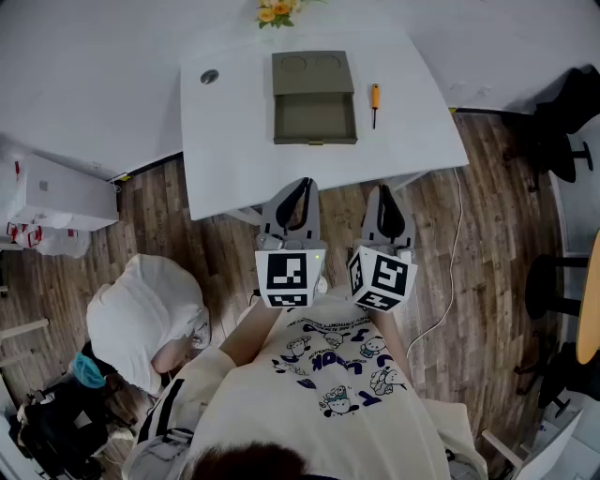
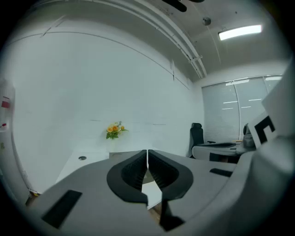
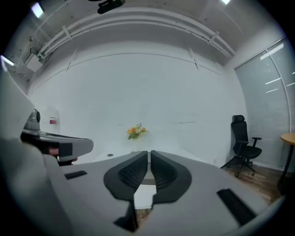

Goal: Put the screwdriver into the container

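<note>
Both hand-held grippers hang close to the person's chest, short of the white worktop's (image 1: pixel 234 141) near edge, over the wooden floor (image 1: pixel 230 248). The left hand-held gripper (image 1: pixel 302 187) has its jaws pressed together with only a thin slit between the ribbed pads and nothing in it. The right hand-held gripper (image 1: pixel 382 192), just beside it, is likewise pressed together and empty. On the worktop, well apart from both, lies the olive-green container (image 1: pixel 314 98), a flat open box. The screwdriver (image 1: pixel 374 101) lies just right of the container, not touching it, its orange handle at the far end. Flowers (image 1: pixel 277 11) stand at the far edge, and a round fitting (image 1: pixel 209 77) sits at the far left.
</note>
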